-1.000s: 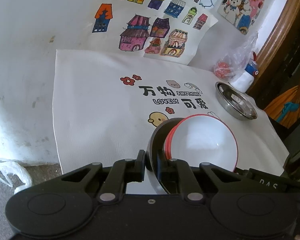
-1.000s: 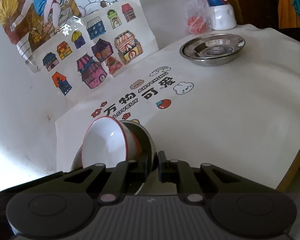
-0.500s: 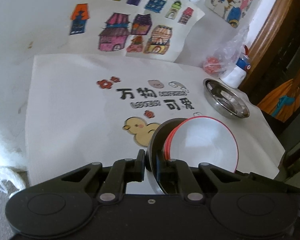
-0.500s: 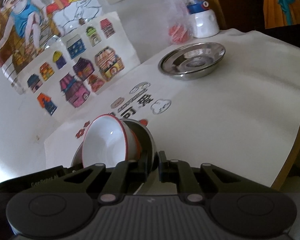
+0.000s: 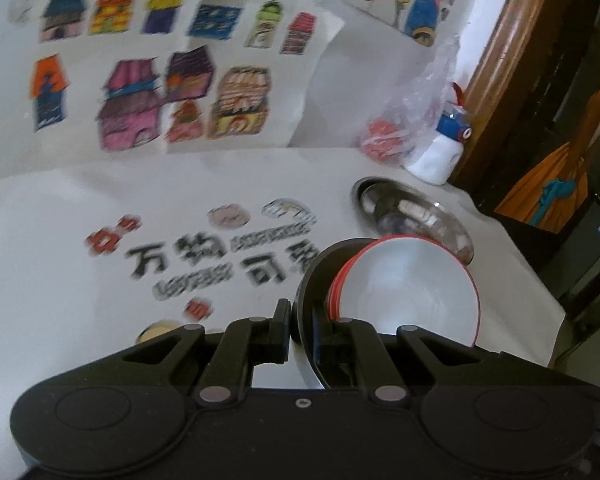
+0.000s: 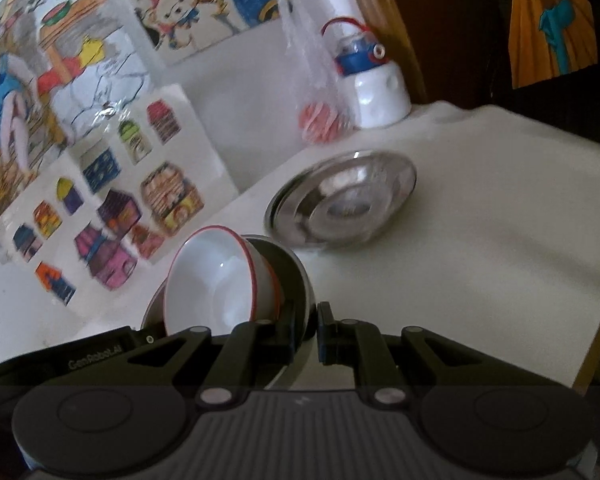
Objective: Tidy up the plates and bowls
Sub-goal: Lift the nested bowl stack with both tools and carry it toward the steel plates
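A white bowl with a red rim (image 5: 412,292) sits inside a steel plate (image 5: 306,280). My left gripper (image 5: 302,320) is shut on the plate's left rim. My right gripper (image 6: 306,324) is shut on the same plate's right rim (image 6: 300,280), with the white bowl (image 6: 216,280) in it. Both hold the stack above the table. A second steel plate (image 5: 408,210) lies on the table just beyond the stack; in the right wrist view it (image 6: 344,200) lies ahead of the stack.
A white printed tablecloth (image 5: 100,280) covers the table. A white bottle with a blue cap (image 6: 376,88) and a plastic bag (image 6: 320,92) stand by the wall behind the plate. Coloured drawings (image 5: 140,92) hang on the wall. The table's right edge (image 6: 596,320) is near.
Both grippers have carried the plate with the bowl forward and to the right, closer to the steel plate on the table. The grips have not changed.
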The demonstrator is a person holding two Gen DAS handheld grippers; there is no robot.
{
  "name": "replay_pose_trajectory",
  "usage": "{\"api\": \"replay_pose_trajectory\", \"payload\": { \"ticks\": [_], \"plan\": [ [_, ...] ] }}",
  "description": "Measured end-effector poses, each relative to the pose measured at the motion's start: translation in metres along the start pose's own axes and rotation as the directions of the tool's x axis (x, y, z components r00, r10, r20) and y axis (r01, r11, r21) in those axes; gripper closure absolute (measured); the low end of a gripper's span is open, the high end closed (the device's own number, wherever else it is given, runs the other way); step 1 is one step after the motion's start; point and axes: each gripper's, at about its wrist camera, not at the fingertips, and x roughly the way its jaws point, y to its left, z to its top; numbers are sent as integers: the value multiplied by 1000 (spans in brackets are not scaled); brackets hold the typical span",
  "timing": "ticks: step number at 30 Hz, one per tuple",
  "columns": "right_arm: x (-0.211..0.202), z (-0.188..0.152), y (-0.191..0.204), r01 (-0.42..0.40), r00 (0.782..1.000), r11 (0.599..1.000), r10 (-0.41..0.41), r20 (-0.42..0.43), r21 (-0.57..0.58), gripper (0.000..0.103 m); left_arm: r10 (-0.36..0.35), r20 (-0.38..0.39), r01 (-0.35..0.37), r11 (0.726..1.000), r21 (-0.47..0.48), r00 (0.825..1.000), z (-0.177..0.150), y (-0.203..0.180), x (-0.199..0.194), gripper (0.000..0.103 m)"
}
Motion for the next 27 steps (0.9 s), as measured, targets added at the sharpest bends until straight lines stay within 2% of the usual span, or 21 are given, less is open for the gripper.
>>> {"api": "replay_pose_trajectory", "payload": {
  "ticks": [15, 21, 27],
  "plan": [
    [49, 64, -32, 18, 999, 1000, -18, 48, 12, 91, -22, 43, 19, 997, 79, 999, 62, -57, 71, 95],
    [71, 81, -43, 33, 998, 999, -34, 44, 20, 91, -19, 56, 13, 994, 107, 998, 76, -74, 100, 95],
    [89, 91, -53, 37, 999, 999, -38, 38, 29, 91, -11, 36, 7, 993, 120, 999, 85, -85, 127, 95]
  ]
}}
